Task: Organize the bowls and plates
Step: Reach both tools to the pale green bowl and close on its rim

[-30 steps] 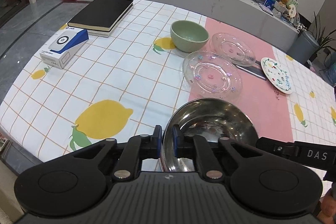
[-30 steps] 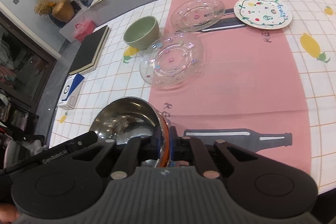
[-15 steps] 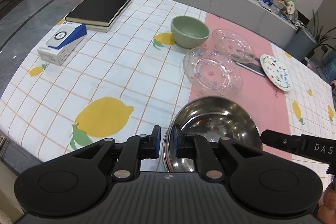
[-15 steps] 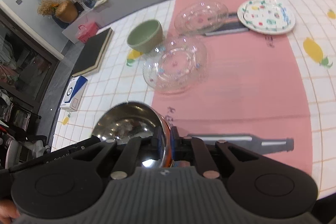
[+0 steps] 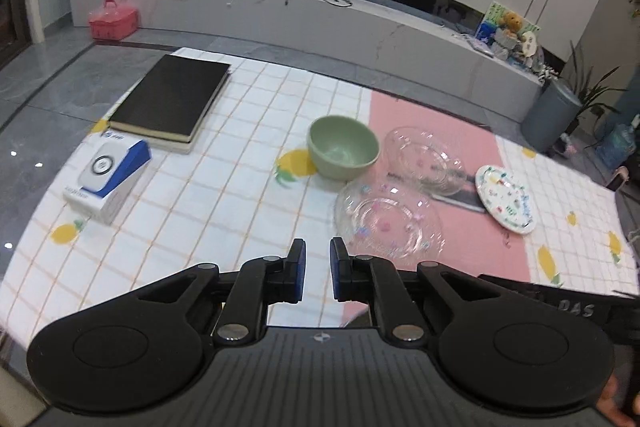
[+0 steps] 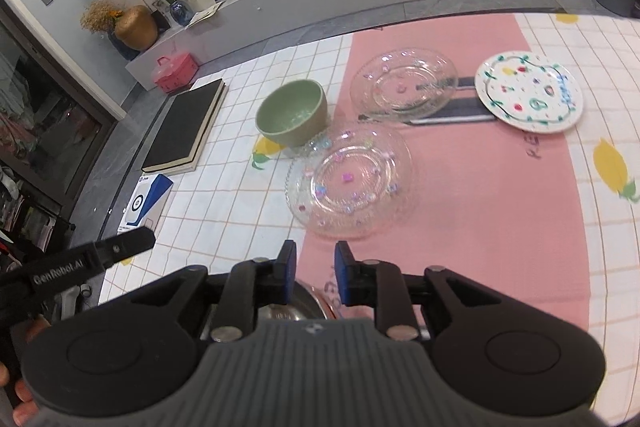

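Left gripper [image 5: 317, 269]: jaws opening, nothing between pads. Right gripper [image 6: 315, 277]: jaws opening, empty; steel bowl [image 6: 298, 301] just below and behind its fingers, released, mostly hidden. Ahead on checked lemon-print tablecloth [image 5: 224, 195] with pink panel: clear glass plate [image 6: 349, 183], ridged, coloured dots, empty. Beyond: matte green bowl [image 6: 292, 113], empty; second glass plate [image 6: 404, 83]; painted white plate [image 6: 528, 91]. Far left: black book [image 5: 172, 99], blue-white box [image 5: 108, 181].

Clear glass plates [image 6: 350, 183], matt green bowl [image 6: 292, 113], shiny steel bowl [image 6: 298, 303]
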Action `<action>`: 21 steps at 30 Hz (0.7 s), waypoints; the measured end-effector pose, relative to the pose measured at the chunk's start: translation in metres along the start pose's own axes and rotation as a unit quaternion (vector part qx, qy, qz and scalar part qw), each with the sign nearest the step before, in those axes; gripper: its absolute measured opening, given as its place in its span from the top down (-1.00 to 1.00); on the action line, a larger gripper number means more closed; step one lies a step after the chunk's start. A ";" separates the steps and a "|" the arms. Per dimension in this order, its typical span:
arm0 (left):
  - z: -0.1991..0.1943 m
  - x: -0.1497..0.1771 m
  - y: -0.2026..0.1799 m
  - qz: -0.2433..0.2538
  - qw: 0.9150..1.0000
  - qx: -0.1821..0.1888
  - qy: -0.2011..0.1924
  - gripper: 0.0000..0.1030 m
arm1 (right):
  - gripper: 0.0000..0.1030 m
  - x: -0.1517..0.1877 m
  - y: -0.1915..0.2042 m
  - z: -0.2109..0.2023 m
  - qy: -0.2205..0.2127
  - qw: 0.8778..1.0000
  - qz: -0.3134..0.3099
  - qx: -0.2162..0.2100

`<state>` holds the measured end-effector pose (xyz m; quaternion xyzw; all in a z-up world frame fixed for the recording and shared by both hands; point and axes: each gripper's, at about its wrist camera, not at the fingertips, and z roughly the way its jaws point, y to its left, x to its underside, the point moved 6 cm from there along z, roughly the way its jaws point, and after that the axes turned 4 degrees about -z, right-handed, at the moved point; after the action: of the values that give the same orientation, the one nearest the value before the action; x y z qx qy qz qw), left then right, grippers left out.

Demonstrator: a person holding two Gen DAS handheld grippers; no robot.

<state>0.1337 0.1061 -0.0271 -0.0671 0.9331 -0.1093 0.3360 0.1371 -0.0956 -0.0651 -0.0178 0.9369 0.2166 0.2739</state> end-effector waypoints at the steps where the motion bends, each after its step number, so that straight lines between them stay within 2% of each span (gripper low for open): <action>1: 0.003 -0.003 0.000 -0.002 1.000 0.007 0.002 0.64 | 0.59 -0.004 0.000 0.003 0.001 1.000 -0.001 0.001; 3: 0.009 -0.011 0.000 -0.003 1.000 0.014 0.006 0.44 | 0.58 -0.011 0.002 0.008 0.002 1.000 -0.006 0.001; 4: 0.014 -0.015 -0.001 0.000 1.000 0.015 0.010 0.43 | 0.57 -0.015 0.002 0.011 0.003 1.000 -0.008 0.001; 7: 0.026 -0.025 -0.001 0.011 1.000 0.009 0.012 0.41 | 0.37 -0.027 0.003 0.022 0.006 1.000 -0.011 -0.002; 16: 0.067 -0.059 0.001 -0.001 0.999 0.046 0.022 0.29 | 0.32 -0.063 -0.007 0.071 0.012 1.000 -0.023 0.015; 21: 0.104 -0.074 0.009 -0.010 0.999 0.041 0.033 0.28 | 0.32 -0.081 -0.011 0.105 0.025 0.999 -0.021 0.011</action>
<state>0.2562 0.1132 -0.0619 -0.0594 0.9378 -0.1530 0.3060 0.2602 -0.0687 -0.1064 -0.0395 0.9452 0.2000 0.2552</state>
